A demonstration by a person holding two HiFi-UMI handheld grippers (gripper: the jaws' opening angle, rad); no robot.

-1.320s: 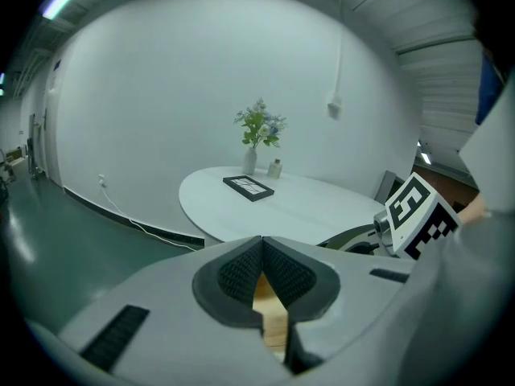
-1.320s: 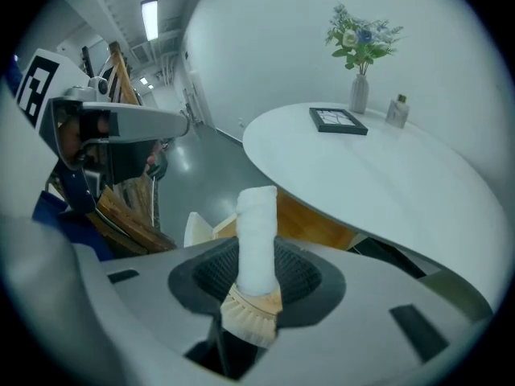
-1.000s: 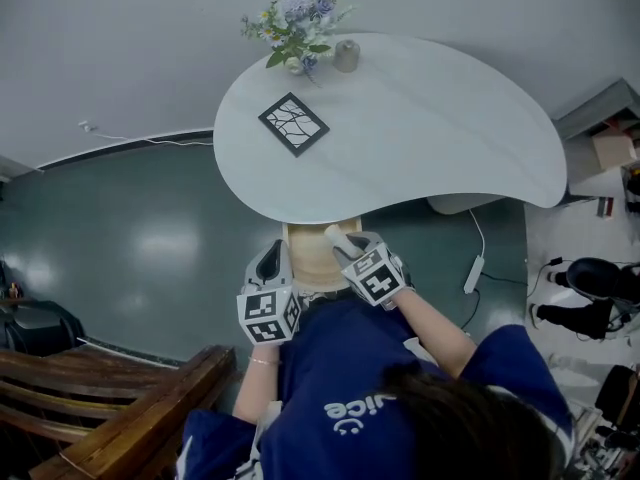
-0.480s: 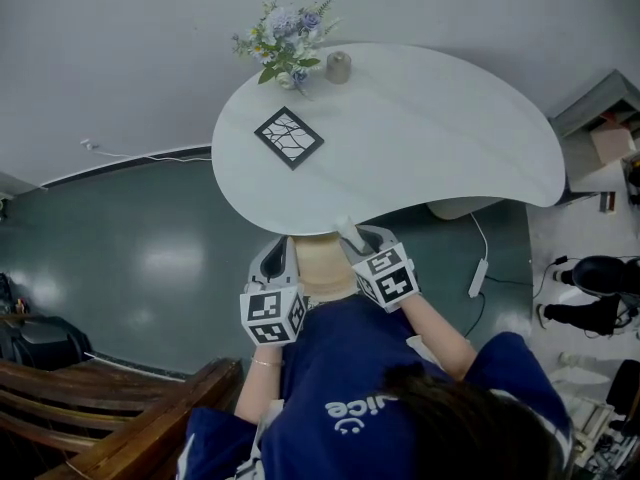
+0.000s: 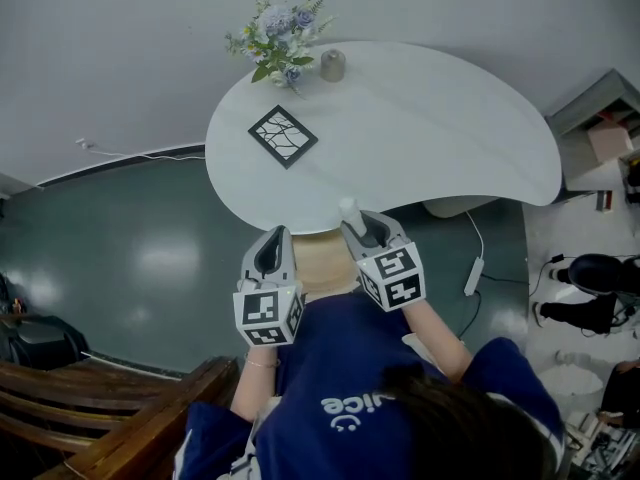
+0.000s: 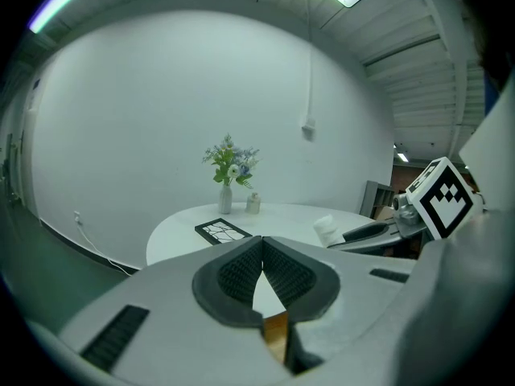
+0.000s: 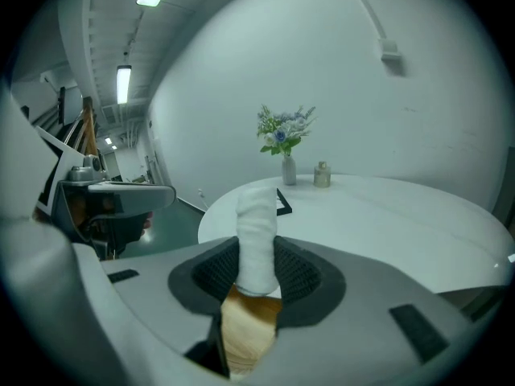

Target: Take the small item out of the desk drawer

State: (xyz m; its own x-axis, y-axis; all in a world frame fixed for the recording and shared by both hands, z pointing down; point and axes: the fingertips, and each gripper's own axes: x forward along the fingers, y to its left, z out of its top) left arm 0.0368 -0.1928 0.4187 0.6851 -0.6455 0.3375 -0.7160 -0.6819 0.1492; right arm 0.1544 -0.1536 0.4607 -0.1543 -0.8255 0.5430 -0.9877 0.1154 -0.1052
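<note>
The small white rolled cloth (image 7: pixel 257 223) hangs at the curved white desk's (image 5: pixel 450 138) near edge. Your left gripper (image 6: pixel 262 241) is pinched closed, empty, beside the open wooden drawer (image 5: pixel 322 266). Your right gripper (image 7: pixel 257 252) clamps the roll, whose long axis points out past the tips.

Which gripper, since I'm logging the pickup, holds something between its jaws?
The right gripper: its jaws clamp a small white roll. The left gripper is shut on nothing.
</note>
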